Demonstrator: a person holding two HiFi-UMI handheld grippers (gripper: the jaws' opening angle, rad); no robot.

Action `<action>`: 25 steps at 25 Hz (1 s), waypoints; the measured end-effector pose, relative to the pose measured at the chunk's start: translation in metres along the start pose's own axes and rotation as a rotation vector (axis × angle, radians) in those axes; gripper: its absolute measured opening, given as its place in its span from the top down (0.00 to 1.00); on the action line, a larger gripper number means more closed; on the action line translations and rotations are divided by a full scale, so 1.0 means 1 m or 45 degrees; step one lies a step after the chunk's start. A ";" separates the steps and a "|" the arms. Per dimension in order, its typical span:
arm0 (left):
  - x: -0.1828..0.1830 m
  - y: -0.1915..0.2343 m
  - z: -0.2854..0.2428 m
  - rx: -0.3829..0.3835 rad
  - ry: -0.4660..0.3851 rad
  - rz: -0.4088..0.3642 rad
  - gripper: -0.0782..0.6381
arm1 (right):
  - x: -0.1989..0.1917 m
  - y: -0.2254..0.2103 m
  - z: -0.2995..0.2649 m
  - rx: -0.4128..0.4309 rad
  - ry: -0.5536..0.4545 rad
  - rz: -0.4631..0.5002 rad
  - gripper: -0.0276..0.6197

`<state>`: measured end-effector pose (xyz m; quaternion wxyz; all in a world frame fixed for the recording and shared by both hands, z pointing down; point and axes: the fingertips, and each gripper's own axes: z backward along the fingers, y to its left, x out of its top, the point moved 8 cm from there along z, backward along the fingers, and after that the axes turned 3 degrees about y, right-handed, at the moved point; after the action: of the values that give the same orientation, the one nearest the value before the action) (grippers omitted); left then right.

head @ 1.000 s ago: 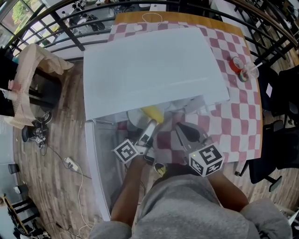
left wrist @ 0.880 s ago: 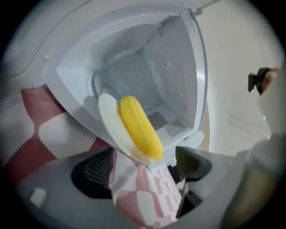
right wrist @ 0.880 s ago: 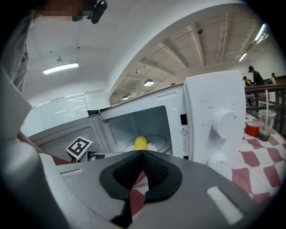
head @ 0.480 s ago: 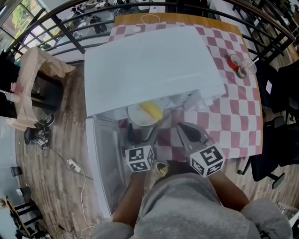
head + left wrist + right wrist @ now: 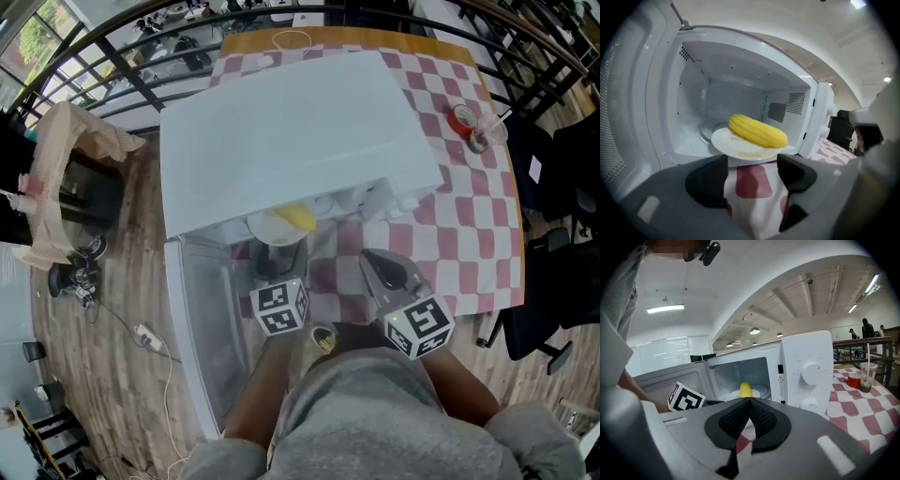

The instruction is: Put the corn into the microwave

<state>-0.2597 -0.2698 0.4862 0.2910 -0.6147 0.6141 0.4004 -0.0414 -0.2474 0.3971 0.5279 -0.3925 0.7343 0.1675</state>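
Checked-cloth bench (image 5: 459, 225) carries a white microwave (image 5: 291, 131), standing open. Corn (image 5: 757, 131) lies on a white plate (image 5: 724, 143) at the cavity's front edge. Left gripper (image 5: 752, 178): fingers spread, just been closing, nothing between them. Right gripper (image 5: 750, 420): fingers pressed together, empty.

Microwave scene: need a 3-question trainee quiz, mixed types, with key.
1. True or false: the corn lies on a white plate.
2. The door of the microwave is: A shut, B open, C removed.
3. Which gripper has its jaws apart?

Key
1. True.
2. B.
3. The left gripper: its jaws are apart with nothing between them, though they have just been closing somewhat. The right gripper has its jaws together and holds nothing.
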 end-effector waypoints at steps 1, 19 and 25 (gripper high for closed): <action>0.002 0.001 -0.003 0.009 0.011 0.006 0.44 | 0.000 -0.001 0.000 -0.003 0.002 -0.003 0.96; 0.028 0.010 -0.018 0.141 0.205 -0.038 0.80 | 0.005 -0.022 -0.035 0.011 0.014 -0.041 0.96; 0.036 0.011 -0.024 0.161 0.281 -0.006 0.80 | 0.004 -0.025 -0.042 0.020 0.022 -0.048 0.96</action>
<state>-0.2698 -0.3103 0.4694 0.2608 -0.6370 0.6649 0.2900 -0.0504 -0.2928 0.4142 0.5277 -0.4035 0.7326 0.1482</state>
